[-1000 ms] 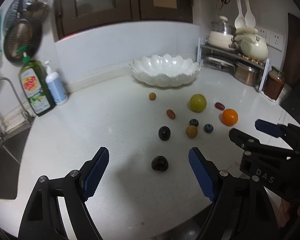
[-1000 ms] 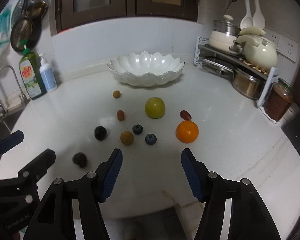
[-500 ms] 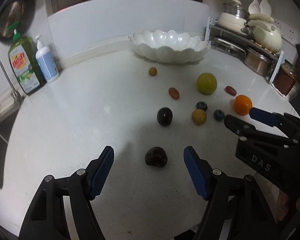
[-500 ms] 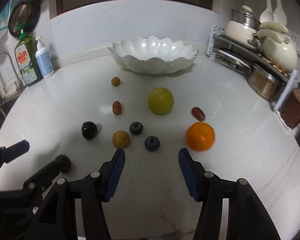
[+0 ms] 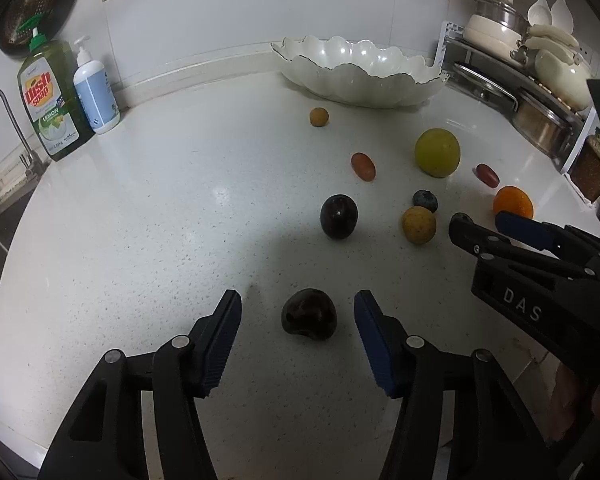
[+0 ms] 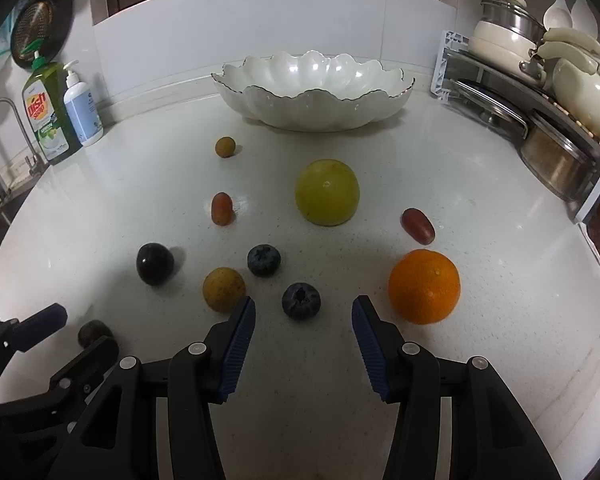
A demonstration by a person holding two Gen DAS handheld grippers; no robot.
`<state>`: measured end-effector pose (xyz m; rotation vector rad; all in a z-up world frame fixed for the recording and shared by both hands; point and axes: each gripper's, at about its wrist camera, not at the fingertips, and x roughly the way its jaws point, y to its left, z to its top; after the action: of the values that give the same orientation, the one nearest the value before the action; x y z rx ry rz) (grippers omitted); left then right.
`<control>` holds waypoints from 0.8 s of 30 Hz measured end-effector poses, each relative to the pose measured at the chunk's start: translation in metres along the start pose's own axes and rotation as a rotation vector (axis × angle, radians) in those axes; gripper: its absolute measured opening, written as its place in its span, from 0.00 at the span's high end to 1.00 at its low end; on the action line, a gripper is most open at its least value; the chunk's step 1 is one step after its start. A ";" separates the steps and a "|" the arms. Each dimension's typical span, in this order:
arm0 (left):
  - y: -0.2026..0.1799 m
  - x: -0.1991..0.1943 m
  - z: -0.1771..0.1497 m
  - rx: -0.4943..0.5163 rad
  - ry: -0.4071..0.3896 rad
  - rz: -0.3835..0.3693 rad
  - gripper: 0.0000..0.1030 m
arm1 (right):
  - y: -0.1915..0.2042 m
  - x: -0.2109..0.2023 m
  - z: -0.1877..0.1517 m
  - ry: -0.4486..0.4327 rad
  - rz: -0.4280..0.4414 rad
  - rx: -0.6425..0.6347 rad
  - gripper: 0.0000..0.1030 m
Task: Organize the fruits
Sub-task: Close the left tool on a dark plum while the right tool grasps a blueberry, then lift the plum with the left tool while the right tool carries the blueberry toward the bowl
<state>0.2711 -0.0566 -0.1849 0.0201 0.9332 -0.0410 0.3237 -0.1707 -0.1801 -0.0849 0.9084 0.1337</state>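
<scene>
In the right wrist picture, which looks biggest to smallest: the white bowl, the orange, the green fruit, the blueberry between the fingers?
1. White bowl
2. Orange and green fruit: look alike, and the orange sits nearer the camera, so unsure
3. Blueberry

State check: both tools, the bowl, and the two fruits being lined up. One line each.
left tool: open, jaws have just been closing, dark wrinkled fruit between them, untouched
right tool: open, jaws have just been closing, nearest blueberry at the fingertips, untouched
dark wrinkled fruit: lying on the counter
nearest blueberry: on the counter, not gripped
white scalloped bowl: upright, empty as far as visible
</scene>
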 end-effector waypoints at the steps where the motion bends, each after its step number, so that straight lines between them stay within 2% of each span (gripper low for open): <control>1: -0.001 0.000 0.000 0.000 0.002 0.000 0.44 | 0.000 0.002 0.001 0.002 0.000 -0.002 0.50; 3: -0.002 0.002 0.000 0.002 0.012 0.002 0.48 | -0.001 0.006 0.002 0.007 0.000 -0.005 0.51; 5: -0.004 0.004 0.000 -0.003 0.027 0.000 0.53 | -0.002 0.010 0.003 0.021 0.007 -0.009 0.57; 9: -0.005 0.007 -0.001 -0.006 0.040 0.002 0.55 | -0.002 0.015 0.004 0.045 0.015 -0.010 0.58; 12: -0.003 0.009 -0.001 -0.018 0.044 0.004 0.66 | -0.001 0.018 0.003 0.054 0.021 -0.016 0.64; 15: -0.003 0.009 -0.002 -0.021 0.046 -0.011 0.71 | -0.001 0.018 0.003 0.053 0.020 -0.021 0.69; 18: -0.004 0.007 -0.001 -0.022 0.036 -0.006 0.71 | -0.002 0.017 0.002 0.056 0.026 -0.022 0.77; 24: -0.001 0.002 0.005 -0.036 0.009 -0.004 0.71 | -0.003 0.008 0.001 0.051 0.031 -0.014 0.77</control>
<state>0.2758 -0.0573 -0.1832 -0.0145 0.9431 -0.0277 0.3300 -0.1728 -0.1861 -0.0872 0.9602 0.1670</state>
